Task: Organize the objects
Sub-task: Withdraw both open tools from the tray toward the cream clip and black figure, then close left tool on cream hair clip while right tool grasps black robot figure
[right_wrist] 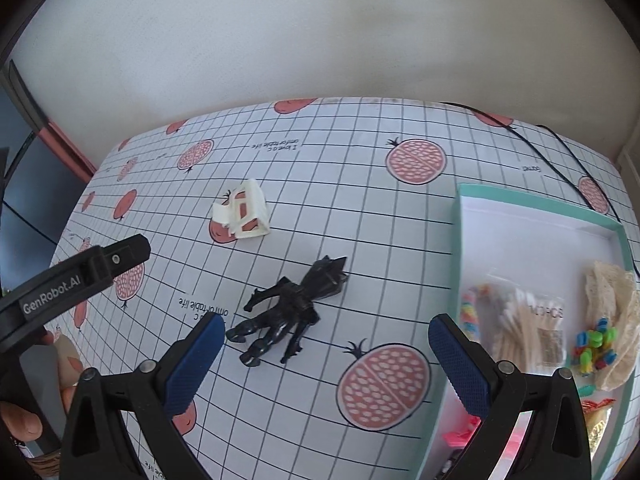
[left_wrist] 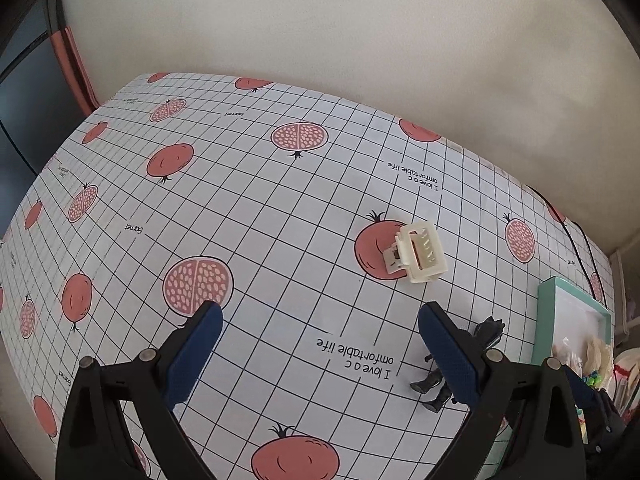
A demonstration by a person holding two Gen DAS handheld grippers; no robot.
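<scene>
— On the table (right_wrist: 360, 208), centre of the right wrist view, what's left out?

— A black figurine (right_wrist: 292, 312) lying flat, and a cream hair clip (right_wrist: 244, 214) up and left of it, well apart.

— And the box?

— The teal-rimmed box (right_wrist: 460, 240) at the right edge already holds cotton swabs (right_wrist: 524, 328), a lace piece and small coloured bits. So I'd judge it partly done, two things to go.

— The grippers?

— Right hand-held gripper (right_wrist: 320, 364) spread apart, empty, low over the figurine. Left hand-held gripper (left_wrist: 320, 356) likewise apart, holding nothing.

The left wrist view's right finger hides part of the black figurine (left_wrist: 434, 384); the box (left_wrist: 560, 304) is cut off there.
</scene>
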